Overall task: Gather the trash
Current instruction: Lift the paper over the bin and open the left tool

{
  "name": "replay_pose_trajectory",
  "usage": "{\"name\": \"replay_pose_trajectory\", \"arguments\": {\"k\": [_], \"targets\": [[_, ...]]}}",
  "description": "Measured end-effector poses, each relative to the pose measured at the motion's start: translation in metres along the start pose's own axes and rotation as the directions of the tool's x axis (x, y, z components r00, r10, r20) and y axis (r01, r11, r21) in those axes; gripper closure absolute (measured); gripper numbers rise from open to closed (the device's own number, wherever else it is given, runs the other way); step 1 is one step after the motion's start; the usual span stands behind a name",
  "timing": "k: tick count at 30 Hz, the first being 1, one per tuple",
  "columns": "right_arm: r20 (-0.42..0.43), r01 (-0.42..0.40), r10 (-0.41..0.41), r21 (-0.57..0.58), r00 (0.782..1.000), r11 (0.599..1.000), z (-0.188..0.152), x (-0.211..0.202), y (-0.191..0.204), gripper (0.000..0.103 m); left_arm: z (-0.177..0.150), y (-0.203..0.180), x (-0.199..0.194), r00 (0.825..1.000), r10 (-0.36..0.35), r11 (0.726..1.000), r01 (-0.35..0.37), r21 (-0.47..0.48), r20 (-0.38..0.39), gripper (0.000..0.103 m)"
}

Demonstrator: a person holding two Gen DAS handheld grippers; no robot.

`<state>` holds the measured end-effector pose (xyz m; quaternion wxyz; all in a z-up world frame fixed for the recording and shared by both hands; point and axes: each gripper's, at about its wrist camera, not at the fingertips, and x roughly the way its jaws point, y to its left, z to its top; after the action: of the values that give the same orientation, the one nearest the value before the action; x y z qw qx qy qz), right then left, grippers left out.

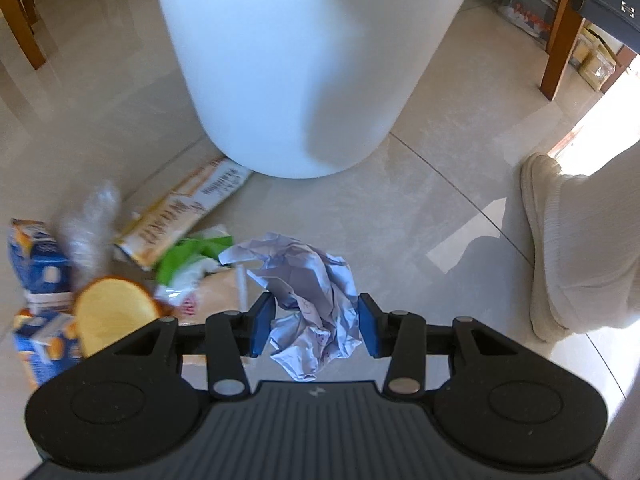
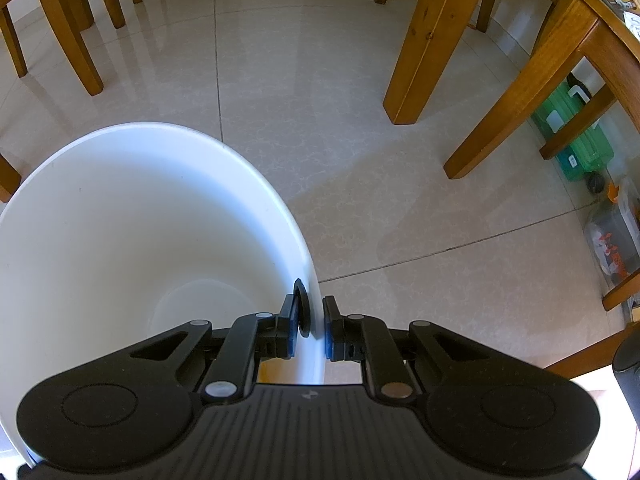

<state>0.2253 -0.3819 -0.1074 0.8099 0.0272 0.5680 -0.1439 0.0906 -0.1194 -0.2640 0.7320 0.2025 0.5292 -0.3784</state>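
Note:
A crumpled ball of white paper (image 1: 308, 280) sits between the blue pads of my left gripper (image 1: 316, 328), which is shut on it just above the tiled floor. Straight ahead stands the white trash bin (image 1: 304, 60), seen from its outside. In the right wrist view my right gripper (image 2: 312, 332) is shut on the bin's rim, one finger inside and one outside; the bin wall (image 2: 100, 240) looks bare inside. More trash lies to the left: blue cartons (image 1: 38, 268), a blurred clear bottle (image 1: 90, 228), a yellow-and-white packet (image 1: 180, 208) and a green wrapper (image 1: 192, 256).
A person's foot in a white slipper (image 1: 556, 248) stands on the floor at the right. Wooden table legs (image 2: 424, 40) and chair legs (image 2: 76, 40) ring the area. A green case (image 2: 576, 132) and plastic boxes sit under the furniture at the far right.

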Motion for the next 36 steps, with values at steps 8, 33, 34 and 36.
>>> {"name": "replay_pose_trajectory", "arguments": {"k": [8, 33, 34, 36], "targets": [[-0.004, -0.024, 0.024, 0.001, 1.0, 1.0, 0.001, 0.001, -0.005, 0.089, 0.025, 0.028, -0.059, 0.999, 0.035, 0.998, -0.035, -0.055, 0.007, 0.059], [-0.014, -0.053, 0.053, 0.005, 0.999, 0.999, 0.002, 0.002, -0.01, 0.09, 0.187, 0.007, -0.175, 0.962, -0.005, 0.999, -0.005, 0.034, 0.271, 0.007], [-0.014, -0.052, 0.052, 0.003, 0.999, 0.999, 0.002, 0.002, -0.01, 0.09, 0.185, 0.008, -0.175, 0.958, -0.01, 0.999, 0.0, 0.033, 0.288, 0.007], [-0.012, -0.051, 0.051, 0.001, 0.999, 0.999, 0.001, 0.002, -0.01, 0.09, 0.183, 0.012, -0.171, 0.959, -0.02, 1.0, 0.013, 0.028, 0.283, 0.007]]}}
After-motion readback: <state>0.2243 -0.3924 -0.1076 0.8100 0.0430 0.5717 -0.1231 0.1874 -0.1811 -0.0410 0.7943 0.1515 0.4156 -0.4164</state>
